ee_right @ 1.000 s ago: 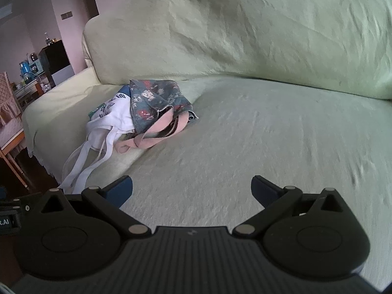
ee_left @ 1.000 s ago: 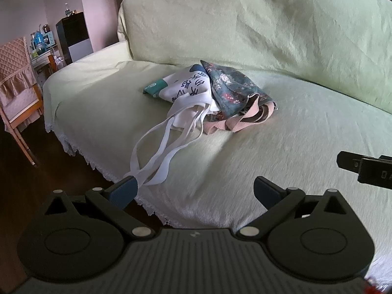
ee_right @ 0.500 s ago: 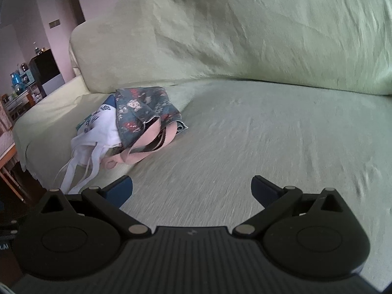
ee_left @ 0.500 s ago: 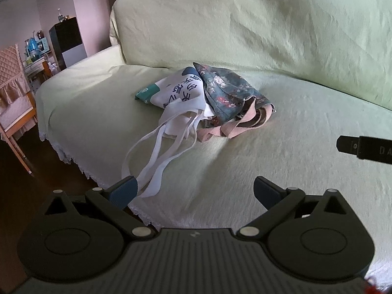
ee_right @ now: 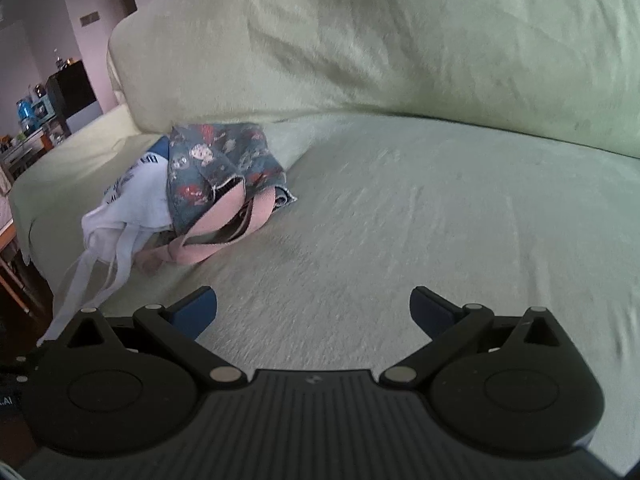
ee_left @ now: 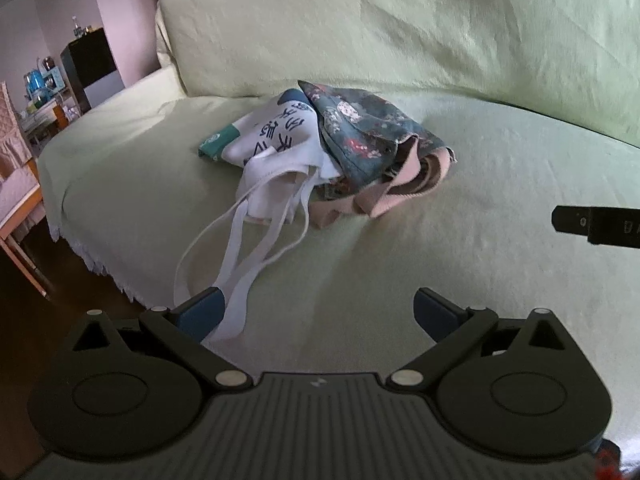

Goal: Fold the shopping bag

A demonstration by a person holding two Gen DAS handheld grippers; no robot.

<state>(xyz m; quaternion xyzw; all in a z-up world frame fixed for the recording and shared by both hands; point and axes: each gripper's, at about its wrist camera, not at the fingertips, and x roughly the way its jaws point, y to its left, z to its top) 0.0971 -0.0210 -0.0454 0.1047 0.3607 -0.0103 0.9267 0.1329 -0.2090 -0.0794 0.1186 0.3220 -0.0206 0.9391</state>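
- The sofa (ee_left: 460,264), draped in green cloth, is seen ahead of both hand-held grippers.
- The floral bag (ee_left: 368,128) and white bag (ee_left: 276,140) lie crumpled ahead-left; judged soft, light, limp.
- The white straps (ee_left: 236,264), just ahead of the left hand-held gripper (ee_left: 316,312), are judged the easiest hold.
- The left and the right hand-held gripper (ee_right: 312,312) are spread wide, nothing held.

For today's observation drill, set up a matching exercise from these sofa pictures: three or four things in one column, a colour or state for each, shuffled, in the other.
Things:
1. floral bag
2. white bag
3. sofa cover
4. left claw

States:
A. open, empty
B. pale green
C. long white straps trailing to the seat edge
D. blue patterned, pink handles

Pairs: 1-D, 2-C, 3-B, 4-A
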